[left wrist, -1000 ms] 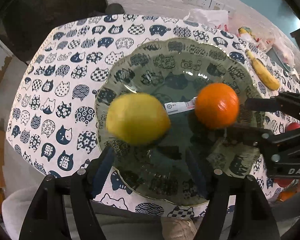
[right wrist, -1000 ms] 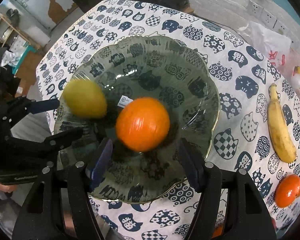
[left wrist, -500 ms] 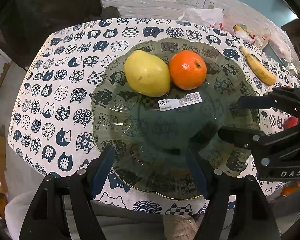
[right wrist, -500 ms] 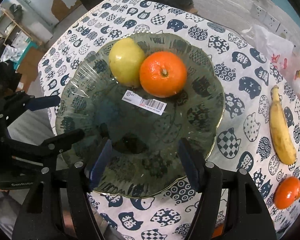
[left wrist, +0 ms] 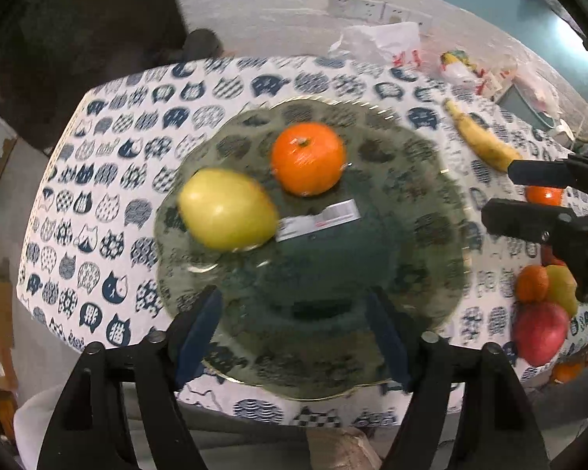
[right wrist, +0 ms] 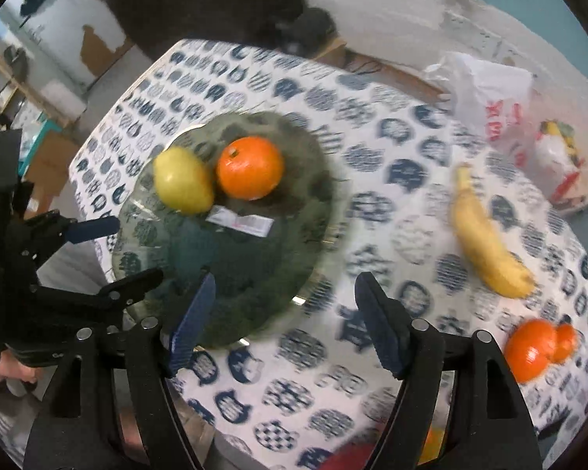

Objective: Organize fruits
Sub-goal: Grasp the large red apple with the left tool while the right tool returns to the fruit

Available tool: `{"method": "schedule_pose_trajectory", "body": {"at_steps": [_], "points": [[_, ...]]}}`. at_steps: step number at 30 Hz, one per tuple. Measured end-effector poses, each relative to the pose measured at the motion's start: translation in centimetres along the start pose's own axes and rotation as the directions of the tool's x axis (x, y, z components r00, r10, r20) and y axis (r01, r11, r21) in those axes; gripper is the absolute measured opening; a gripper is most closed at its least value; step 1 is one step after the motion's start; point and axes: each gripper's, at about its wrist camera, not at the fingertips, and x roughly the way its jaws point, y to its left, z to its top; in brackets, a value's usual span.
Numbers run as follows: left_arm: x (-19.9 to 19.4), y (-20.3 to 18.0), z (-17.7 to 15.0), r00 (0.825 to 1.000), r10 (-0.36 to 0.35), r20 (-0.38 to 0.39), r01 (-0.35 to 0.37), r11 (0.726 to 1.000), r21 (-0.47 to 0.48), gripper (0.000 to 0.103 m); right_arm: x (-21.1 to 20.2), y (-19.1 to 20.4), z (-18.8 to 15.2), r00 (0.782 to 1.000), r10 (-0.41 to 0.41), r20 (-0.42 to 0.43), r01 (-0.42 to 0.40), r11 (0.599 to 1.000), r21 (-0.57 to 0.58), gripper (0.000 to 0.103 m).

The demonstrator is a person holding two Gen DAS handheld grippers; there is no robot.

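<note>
One barcode label [left wrist: 318,220], unreadable to you, lies in the glass plate [left wrist: 431,235] beside a pear [left wrist: 226,208] and orange [left wrist: 307,158]. Left gripper [left wrist: 294,333] and right gripper [right wrist: 284,321], jaws just widened, stand open and empty over its near rim.

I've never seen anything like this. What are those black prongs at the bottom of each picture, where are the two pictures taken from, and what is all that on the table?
There is no robot here: a person holds a black two-fingered gripper in each hand, and each gripper carries a wide-angle camera looking along its fingers. One picture looks from the left gripper, the other from the right gripper. Each also shows its partner at the edge of its view.

Below them lies a table under a white tablecloth with blue cat faces. On it stands a dark see-through glass plate holding a yellow-green pear, a round orange and a white barcode sticker. A yellow banana, more oranges and a red apple lie beside the plate.

Both sets of jaws have just been opening and hold nothing.
</note>
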Motion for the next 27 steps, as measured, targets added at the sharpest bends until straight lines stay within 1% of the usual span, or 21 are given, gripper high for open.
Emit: {"method": "schedule_pose_trajectory", "body": {"at_steps": [4, 7, 9, 11, 15, 17, 18, 20, 22, 27], "points": [[-1.6, -2.7, 0.4, 0.999, -0.040, 0.024, 0.039, 0.998, 0.043, 0.081, -2.3, -2.2, -1.4, 0.998, -0.060, 0.015, 0.059, 0.998, 0.030, 0.076], [-2.8, -5.4, 0.5, 0.996, -0.075, 0.040, 0.071, 0.993, 0.095, 0.082, -3.9, -3.8, -2.8, 0.994, -0.105, 0.021, 0.104, 0.993, 0.052, 0.079], [-3.3, -7.2, 0.4, 0.994, -0.103, 0.038, 0.097, 0.987, 0.128, 0.085, -5.0, -4.8, -3.8, 0.990, -0.141, 0.026, 0.139, 0.988, 0.066, 0.080], [-3.7, -8.8, 0.2, 0.991, -0.130, 0.032, 0.124, 0.980, 0.154, 0.086, -6.1, -5.8, -5.1, 0.985, -0.172, 0.029, 0.169, 0.982, 0.088, 0.081], [-4.0, -12.7, -0.8, 0.985, -0.174, 0.000, 0.169, 0.958, 0.229, 0.086, -7.8, -7.3, -7.4, 0.979, -0.203, 0.033, 0.197, 0.972, 0.128, 0.082], [-3.8, -14.2, -1.2, 0.982, -0.185, -0.020, 0.185, 0.950, 0.251, 0.086, -8.5, -7.8, -8.5, 0.975, -0.221, 0.033, 0.214, 0.967, 0.137, 0.082], [-3.7, -15.0, -1.5, 0.979, -0.202, -0.036, 0.205, 0.944, 0.260, 0.086, -8.8, -8.2, -9.1, 0.973, -0.229, 0.032, 0.223, 0.965, 0.142, 0.082], [-3.3, -16.3, -2.0, 0.971, -0.228, -0.071, 0.239, 0.934, 0.265, 0.086, -9.5, -8.9, -10.2, 0.971, -0.238, 0.035, 0.230, 0.961, 0.155, 0.082], [-2.8, -17.8, -2.6, 0.960, -0.260, -0.106, 0.280, 0.922, 0.266, 0.086, -10.2, -9.7, -11.2, 0.969, -0.245, 0.037, 0.235, 0.956, 0.175, 0.082], [-1.9, -20.8, -3.7, 0.946, -0.283, -0.159, 0.319, 0.903, 0.287, 0.086, -11.5, -11.8, -13.8, 0.964, -0.262, 0.040, 0.246, 0.940, 0.236, 0.082]]}}
